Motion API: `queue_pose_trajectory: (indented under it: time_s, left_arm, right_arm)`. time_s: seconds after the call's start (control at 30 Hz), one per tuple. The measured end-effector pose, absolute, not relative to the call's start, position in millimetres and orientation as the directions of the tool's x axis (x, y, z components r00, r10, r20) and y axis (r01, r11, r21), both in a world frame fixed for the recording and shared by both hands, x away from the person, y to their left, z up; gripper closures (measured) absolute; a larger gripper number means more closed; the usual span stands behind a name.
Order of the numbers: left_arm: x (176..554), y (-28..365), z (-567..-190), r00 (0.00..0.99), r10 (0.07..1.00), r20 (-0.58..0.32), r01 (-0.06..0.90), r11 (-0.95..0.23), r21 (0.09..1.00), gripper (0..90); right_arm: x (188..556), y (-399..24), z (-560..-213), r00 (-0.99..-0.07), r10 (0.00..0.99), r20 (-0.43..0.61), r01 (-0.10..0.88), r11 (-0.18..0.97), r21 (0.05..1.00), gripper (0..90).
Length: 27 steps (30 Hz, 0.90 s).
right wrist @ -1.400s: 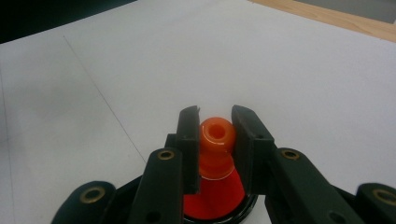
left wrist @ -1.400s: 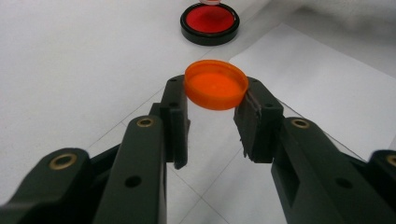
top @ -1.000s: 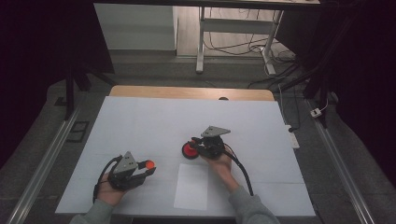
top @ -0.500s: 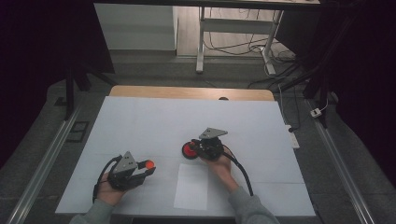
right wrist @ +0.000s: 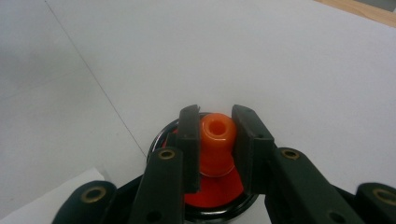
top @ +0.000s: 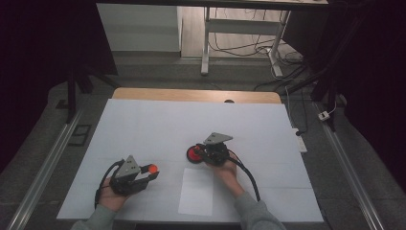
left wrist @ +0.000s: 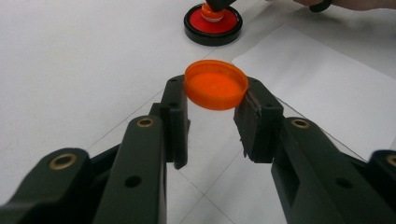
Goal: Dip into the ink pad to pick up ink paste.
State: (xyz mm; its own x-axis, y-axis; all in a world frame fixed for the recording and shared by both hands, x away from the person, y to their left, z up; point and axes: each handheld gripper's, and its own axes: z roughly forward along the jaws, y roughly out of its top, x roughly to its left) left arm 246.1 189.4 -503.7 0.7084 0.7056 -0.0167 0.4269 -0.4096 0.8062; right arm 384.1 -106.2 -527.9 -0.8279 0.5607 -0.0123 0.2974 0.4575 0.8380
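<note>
My left gripper (left wrist: 215,95) (top: 149,172) is shut on an orange cap (left wrist: 216,84) (top: 152,168), held a little above the white table near its front left. My right gripper (right wrist: 215,133) (top: 203,153) is shut on the orange neck (right wrist: 216,135) of a round red item with a black rim (top: 194,154) (left wrist: 213,23) that rests on the table in the middle. In the right gripper view the red body (right wrist: 212,189) lies under the jaws. The two grippers are apart, the left one nearer the front edge.
A white paper sheet (top: 197,190) lies on the table between the two hands. The white table top (top: 158,124) ends in a wooden strip (top: 191,95) at the far side. Metal rails (top: 45,167) run along both sides. A desk frame and cables (top: 239,43) stand beyond.
</note>
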Motion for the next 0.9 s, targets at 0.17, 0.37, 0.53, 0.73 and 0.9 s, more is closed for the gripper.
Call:
queue_pose_trajectory:
  time_s: [0.17, 0.37, 0.53, 0.73, 0.9]
  left_arm:
    - [245.7, 189.2, -503.3, 0.708, 0.706, -0.015, 0.425, -0.410, 0.807, 65.6]
    - [246.4, 189.6, -503.6, 0.708, 0.706, -0.015, 0.427, -0.410, 0.806, 65.6]
    - [246.8, 188.6, -504.2, 0.707, 0.707, -0.016, 0.428, -0.410, 0.805, 65.6]
    - [247.6, 188.0, -504.9, 0.709, 0.705, -0.020, 0.431, -0.412, 0.803, 65.6]
    - [246.9, 188.3, -504.6, 0.710, 0.704, -0.020, 0.430, -0.410, 0.805, 65.6]
  right_arm:
    - [383.7, -105.8, -528.3, -0.828, 0.560, -0.016, 0.293, 0.457, 0.840, 72.7]
    - [384.7, -106.7, -528.0, -0.823, 0.568, -0.009, 0.303, 0.453, 0.839, 72.6]
    - [385.9, -107.3, -526.4, -0.828, 0.561, 0.015, 0.311, 0.437, 0.844, 72.4]
    - [378.9, -111.6, -504.0, -0.832, 0.554, 0.023, 0.271, 0.371, 0.888, 72.5]
    - [374.8, -115.2, -495.0, -0.834, 0.551, 0.026, 0.265, 0.360, 0.894, 72.5]
